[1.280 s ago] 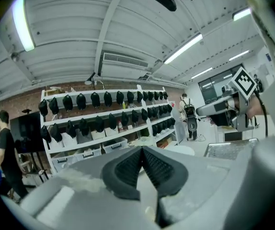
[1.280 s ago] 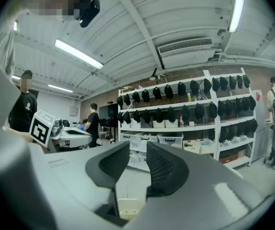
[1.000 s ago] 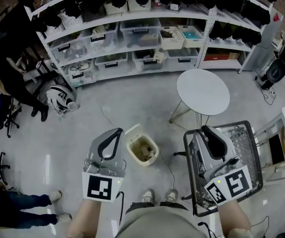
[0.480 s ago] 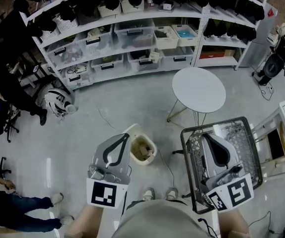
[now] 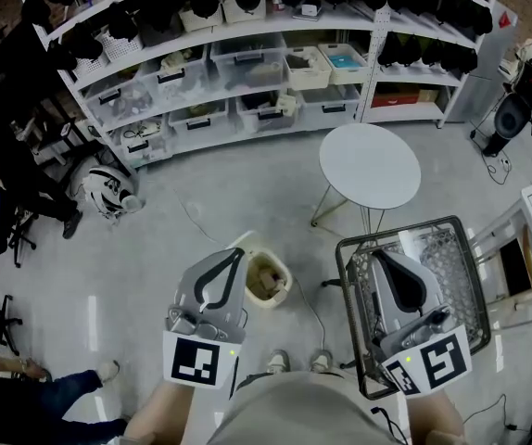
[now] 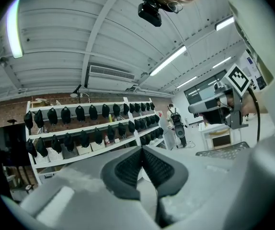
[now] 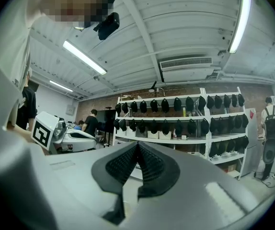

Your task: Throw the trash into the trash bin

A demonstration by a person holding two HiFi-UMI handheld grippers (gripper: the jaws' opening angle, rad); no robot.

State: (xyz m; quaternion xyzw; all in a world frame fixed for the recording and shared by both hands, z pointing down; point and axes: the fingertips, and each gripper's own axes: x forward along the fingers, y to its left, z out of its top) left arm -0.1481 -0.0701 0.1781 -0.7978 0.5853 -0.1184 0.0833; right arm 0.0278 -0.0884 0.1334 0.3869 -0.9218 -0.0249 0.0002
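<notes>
Left hand-held gripper [image 6: 141,150], jaws together, empty; trash bin [image 5: 287,286] in head view only

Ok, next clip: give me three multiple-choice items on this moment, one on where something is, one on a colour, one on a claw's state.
1. Where is the trash bin?
A. on a shelf
B. on the floor beside the left claw
C. on a desk

2. What colour is the round table top?
A. black
B. red
C. white

3. How is the right claw?
A. shut, empty
B. wide open
C. shut on a bottle

Key:
1 B, the head view shows it on the floor right next to the left claw.
2 C, the top is plain white.
3 A, the right gripper view shows the pads meeting with nothing between.
</notes>
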